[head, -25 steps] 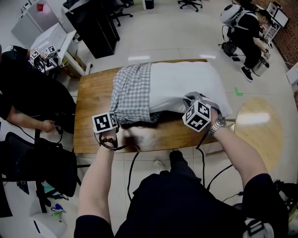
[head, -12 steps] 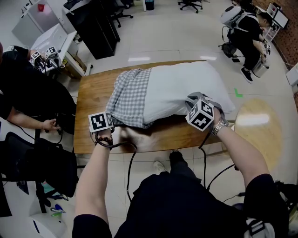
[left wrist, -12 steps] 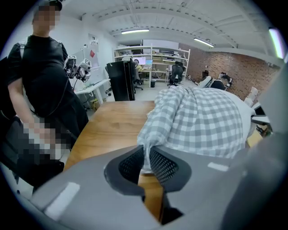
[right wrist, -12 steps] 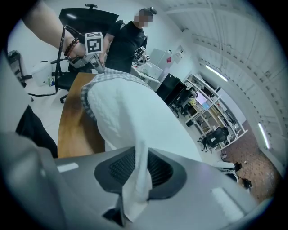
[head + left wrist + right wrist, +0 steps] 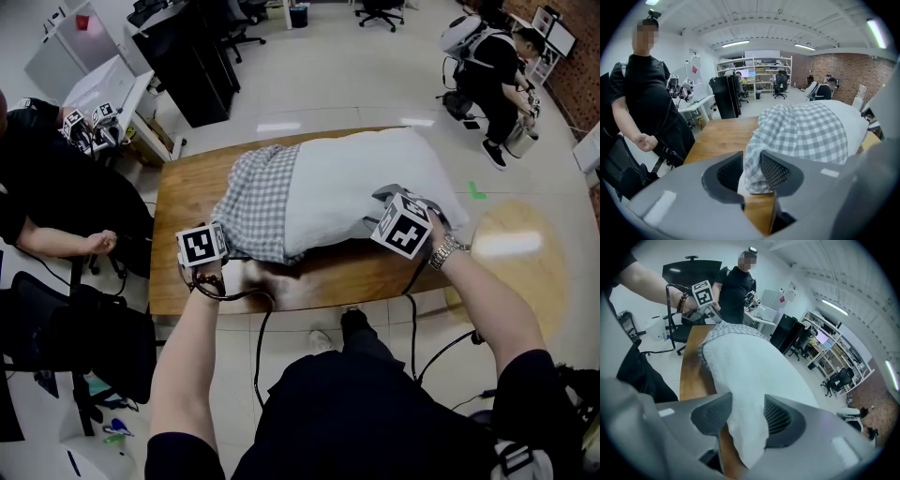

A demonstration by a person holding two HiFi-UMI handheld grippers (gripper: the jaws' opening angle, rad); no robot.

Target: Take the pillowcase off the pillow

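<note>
- Left claw (image 5: 751,169): jaws have just been opening, now parted a little; the hem of the pillowcase (image 5: 262,202) hangs between the pads, no longer pinched
- Right claw (image 5: 747,416): jaws have just been opening, now clearly wider than a second ago; the near right corner of the pillow (image 5: 375,178) sits between the pads, with a gap showing beside one pad; nothing gripped
- A second ago both claws are clamped on the cloth at the near edge; now both are loose around it
- Pillow lies across the middle of the worktop (image 5: 187,197), much where it was before, though it looks plumper and higher
- Pillowcase, grey-and-white check, still covers only the pillow's left end; the white right part is bare, about the same share as before
- Bystander in black (image 5: 47,178) stands at the left of the worktop; their near hand is raised slightly from where it was
- Count: two claws, one per hand; one pillow; one pillowcase; one worktop
- Count, surroundings: two other people, the bystander and a person (image 5: 492,56) far off at the upper right; one round table (image 5: 516,253) just right of the worktop
</note>
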